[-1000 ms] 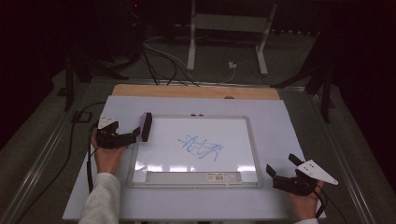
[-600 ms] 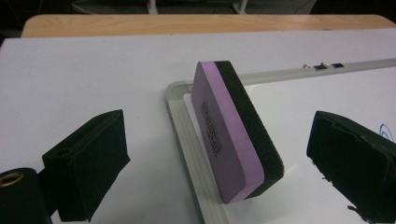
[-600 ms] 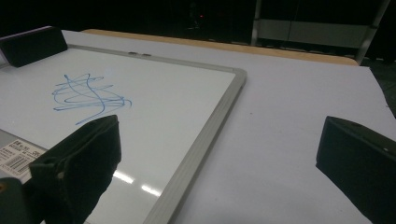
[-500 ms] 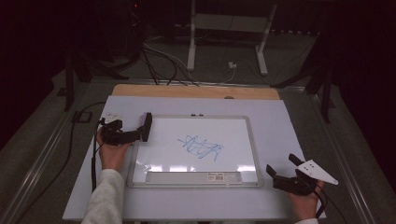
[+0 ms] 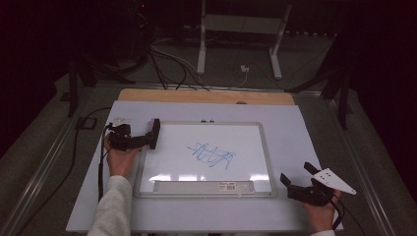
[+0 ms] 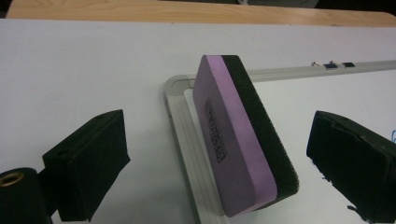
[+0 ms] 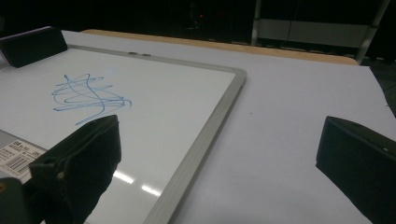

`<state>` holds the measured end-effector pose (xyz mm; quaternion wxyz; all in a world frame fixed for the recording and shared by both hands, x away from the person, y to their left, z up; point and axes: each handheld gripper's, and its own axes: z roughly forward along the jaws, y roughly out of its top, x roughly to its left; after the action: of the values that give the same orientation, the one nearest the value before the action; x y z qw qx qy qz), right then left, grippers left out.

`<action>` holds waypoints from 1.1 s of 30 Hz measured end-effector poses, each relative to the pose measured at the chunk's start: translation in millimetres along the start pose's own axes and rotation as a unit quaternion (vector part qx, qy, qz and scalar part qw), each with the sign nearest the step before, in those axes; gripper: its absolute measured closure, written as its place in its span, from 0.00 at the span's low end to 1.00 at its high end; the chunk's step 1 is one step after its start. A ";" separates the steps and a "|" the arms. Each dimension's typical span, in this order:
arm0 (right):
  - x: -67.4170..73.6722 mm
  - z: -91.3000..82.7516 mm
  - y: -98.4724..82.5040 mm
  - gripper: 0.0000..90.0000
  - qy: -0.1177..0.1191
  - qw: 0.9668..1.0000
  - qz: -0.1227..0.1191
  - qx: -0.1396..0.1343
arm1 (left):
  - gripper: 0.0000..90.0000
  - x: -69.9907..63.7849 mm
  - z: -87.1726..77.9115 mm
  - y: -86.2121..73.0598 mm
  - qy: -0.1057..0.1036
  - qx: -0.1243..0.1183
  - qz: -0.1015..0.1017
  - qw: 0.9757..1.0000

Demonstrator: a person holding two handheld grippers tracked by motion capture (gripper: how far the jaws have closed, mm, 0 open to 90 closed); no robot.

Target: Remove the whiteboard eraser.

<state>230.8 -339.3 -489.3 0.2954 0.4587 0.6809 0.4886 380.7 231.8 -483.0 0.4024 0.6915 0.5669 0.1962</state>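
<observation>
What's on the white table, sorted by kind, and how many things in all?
Whiteboards: 1, the whiteboard with a blue scribble
Erasers: 1, the purple-and-black eraser on the board's corner
Hand-held grippers: 2, the left gripper and the right gripper
Total: 4

Eraser (image 6: 233,140) btwn open jaws, on whiteboard frame (image 6: 187,130)
</observation>
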 end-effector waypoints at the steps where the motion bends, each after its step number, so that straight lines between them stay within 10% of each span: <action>1: 0.0 0.0 0.0 0.00 0.000 1.000 0.000 0.000 | 0.07 -0.1 0.6 0.1 0.000 0.002 0.000 1.000; 33: 0.0 0.6 -0.4 0.00 -0.001 1.000 0.000 0.003 | 0.14 6.3 9.2 -1.9 0.015 0.028 -0.024 0.999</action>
<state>231.2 -339.2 -489.8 0.2946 0.4603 0.6821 0.4858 388.0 234.8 -491.2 0.3791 0.6853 0.5948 0.1812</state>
